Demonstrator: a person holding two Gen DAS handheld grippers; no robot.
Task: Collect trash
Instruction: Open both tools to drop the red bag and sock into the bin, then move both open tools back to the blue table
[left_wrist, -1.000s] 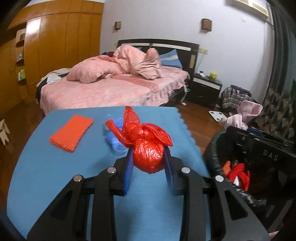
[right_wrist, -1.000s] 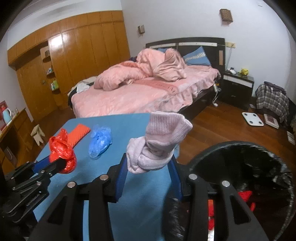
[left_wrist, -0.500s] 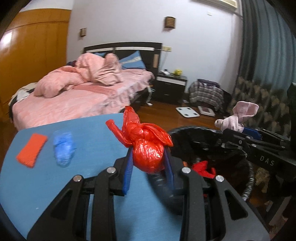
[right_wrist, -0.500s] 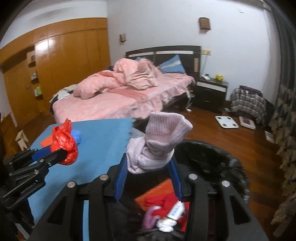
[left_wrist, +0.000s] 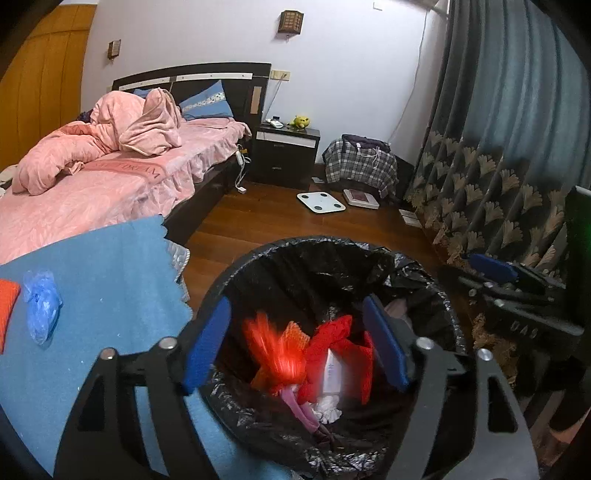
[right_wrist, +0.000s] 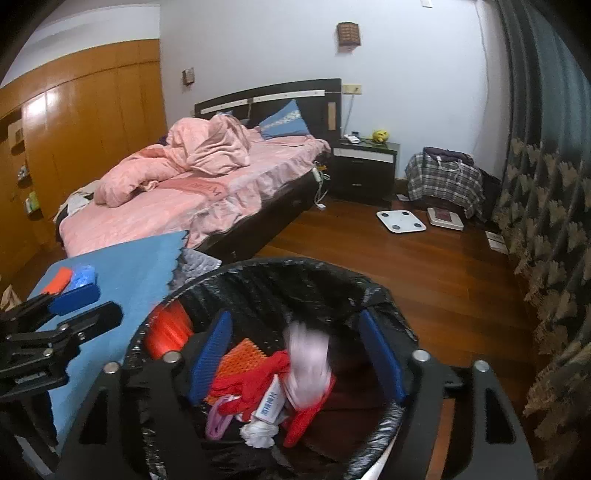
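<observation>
Both grippers hang open over a black-lined trash bin (left_wrist: 236, 269), also in the right wrist view (right_wrist: 373, 291). My left gripper (left_wrist: 295, 349) is empty; the red plastic bag (left_wrist: 275, 354) falls blurred below it into the bin. My right gripper (right_wrist: 295, 356) is empty; the pink sock (right_wrist: 308, 365) drops blurred onto red and orange trash (right_wrist: 243, 356) inside. A blue plastic wad (left_wrist: 40, 306) and an orange sponge (left_wrist: 6, 306) lie on the blue table (left_wrist: 110, 280) to the left.
A pink bed (left_wrist: 96, 181) stands behind the table. A nightstand (left_wrist: 286, 153), a plaid bag (left_wrist: 360, 166) and a white scale (left_wrist: 320, 202) sit on the wooden floor. A patterned curtain (left_wrist: 498, 155) hangs at the right.
Both grippers moved from the table over the bin and opened. The red bag and the pink sock left the fingers and are falling into the bin.
</observation>
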